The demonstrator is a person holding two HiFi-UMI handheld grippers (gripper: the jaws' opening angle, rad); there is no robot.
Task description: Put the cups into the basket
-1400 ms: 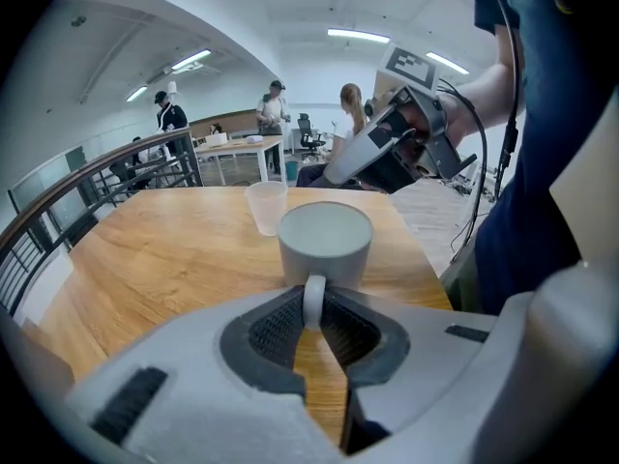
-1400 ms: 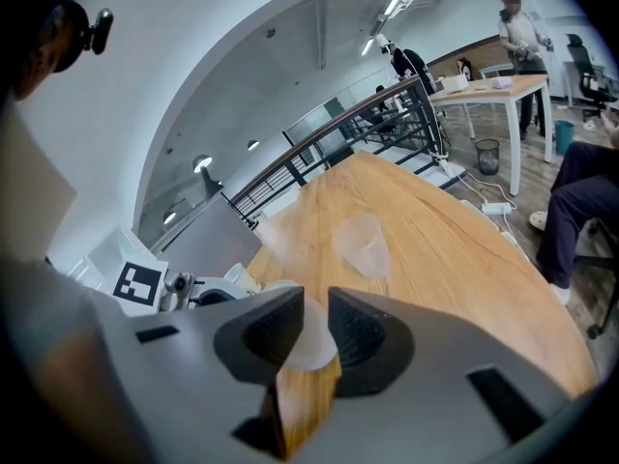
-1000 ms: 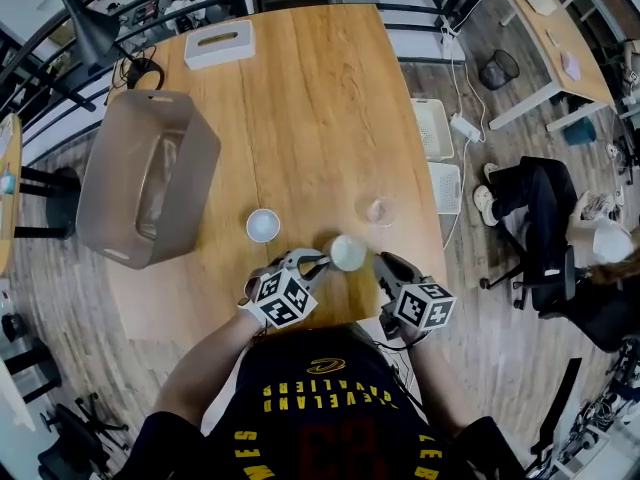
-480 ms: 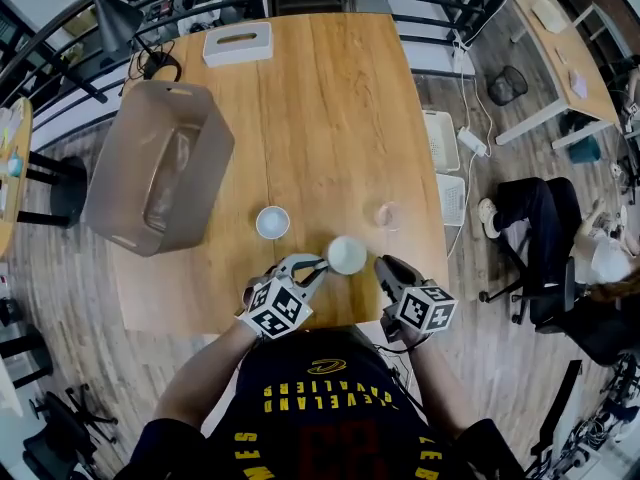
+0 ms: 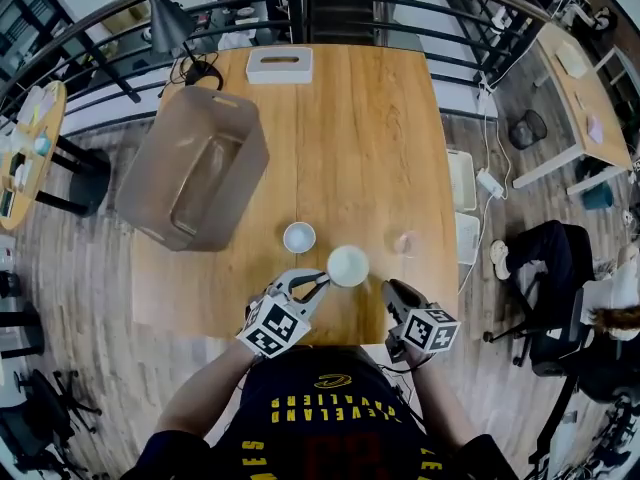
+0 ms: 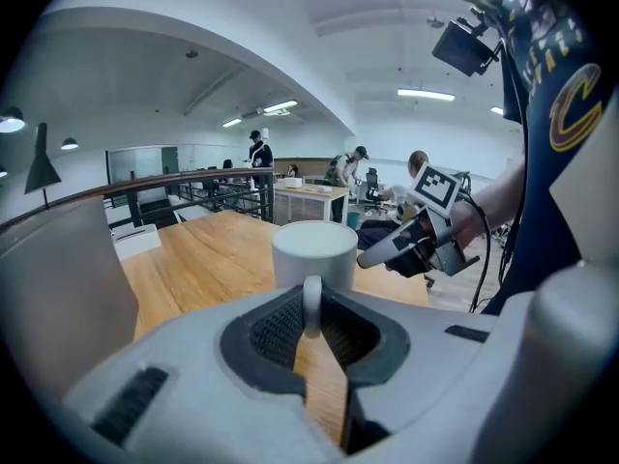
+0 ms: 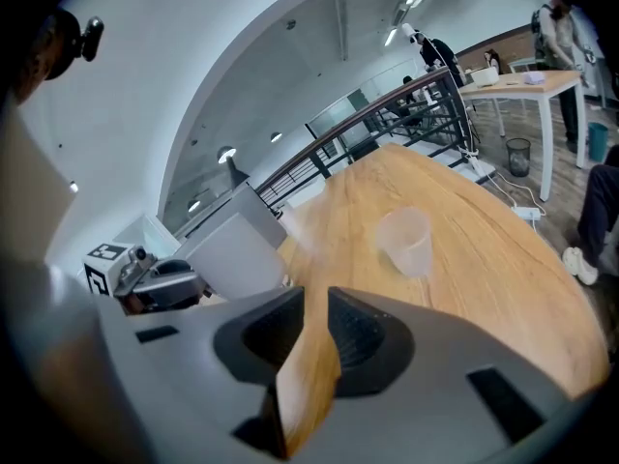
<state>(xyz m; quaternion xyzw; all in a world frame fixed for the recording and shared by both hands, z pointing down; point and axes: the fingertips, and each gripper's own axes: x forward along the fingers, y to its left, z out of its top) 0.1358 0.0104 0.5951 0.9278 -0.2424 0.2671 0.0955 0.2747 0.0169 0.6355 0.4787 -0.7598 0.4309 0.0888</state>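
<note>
Handle [image 6: 311, 303] of the white mug [image 5: 348, 265] was pinched between the jaws of the left gripper [image 5: 316, 284], I think because this thin loop gave a firmer hold than the wide round body. The mug was over the near edge of the table [image 5: 350, 118], just in front of the person; whether it touched the wood I could not tell. The right gripper [image 5: 390, 290] waited beside it, jaws a little apart and nothing between them. A smaller white cup [image 5: 298, 236] and a clear plastic cup [image 5: 403, 242] stood near, both seemingly empty. The grey basket [image 5: 165, 138] stood well apart at the left, and no cup was visible inside.
</note>
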